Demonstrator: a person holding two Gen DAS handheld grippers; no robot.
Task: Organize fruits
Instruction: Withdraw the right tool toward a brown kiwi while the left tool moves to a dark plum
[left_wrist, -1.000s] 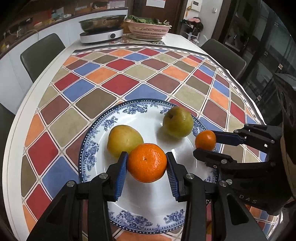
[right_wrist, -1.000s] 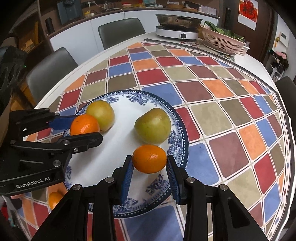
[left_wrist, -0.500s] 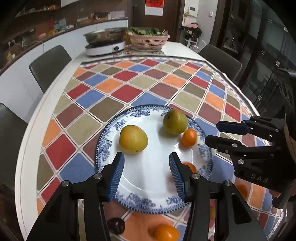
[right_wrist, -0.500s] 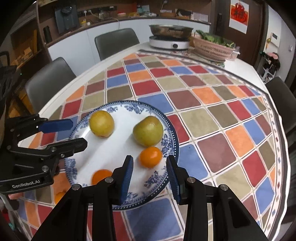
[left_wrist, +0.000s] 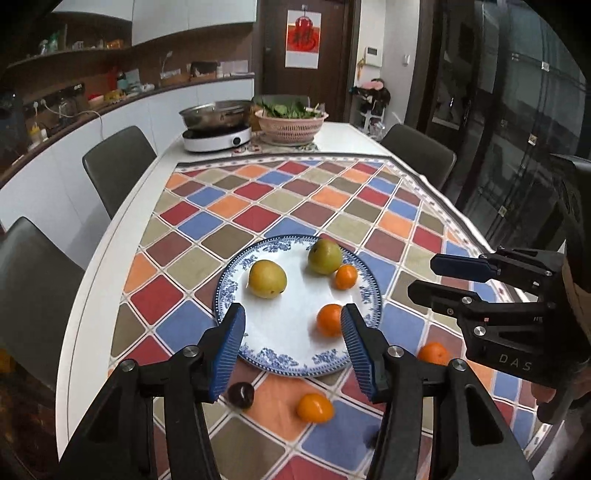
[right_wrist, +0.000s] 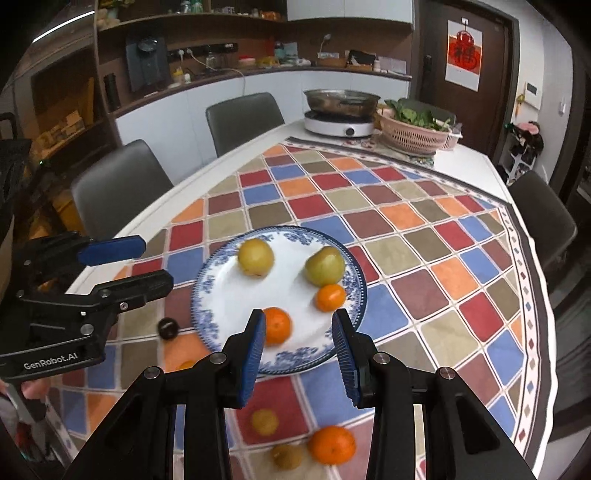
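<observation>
A blue-and-white plate (left_wrist: 226, 295) (right_wrist: 199, 295) on the checked cloth holds a yellow pear (left_wrist: 267, 278) (right_wrist: 255, 257), a green pear (left_wrist: 325, 256) (right_wrist: 325, 266), a small orange (left_wrist: 346, 277) (right_wrist: 331, 297) and a bigger orange (left_wrist: 330, 319) (right_wrist: 277, 325). My left gripper (left_wrist: 291, 310) (right_wrist: 155, 261) hangs above the plate's near edge, its jaws opening with nothing between them. My right gripper (right_wrist: 298, 315) (left_wrist: 424, 276) hovers to the right of it, jaws apart and empty.
Loose fruit lies on the cloth in front of the plate: an orange (left_wrist: 314, 407), another orange (left_wrist: 433, 352) (right_wrist: 331, 445), a dark round fruit (left_wrist: 241, 394) (right_wrist: 168, 328), and two small yellowish fruits (right_wrist: 264, 421). A cooker with a pan (left_wrist: 216, 136) and a pink basket (left_wrist: 291, 125) stand at the far end. Chairs surround the table.
Both grippers let go of their oranges, which now lie on the plate. Both have pulled back and risen away from the plate.
</observation>
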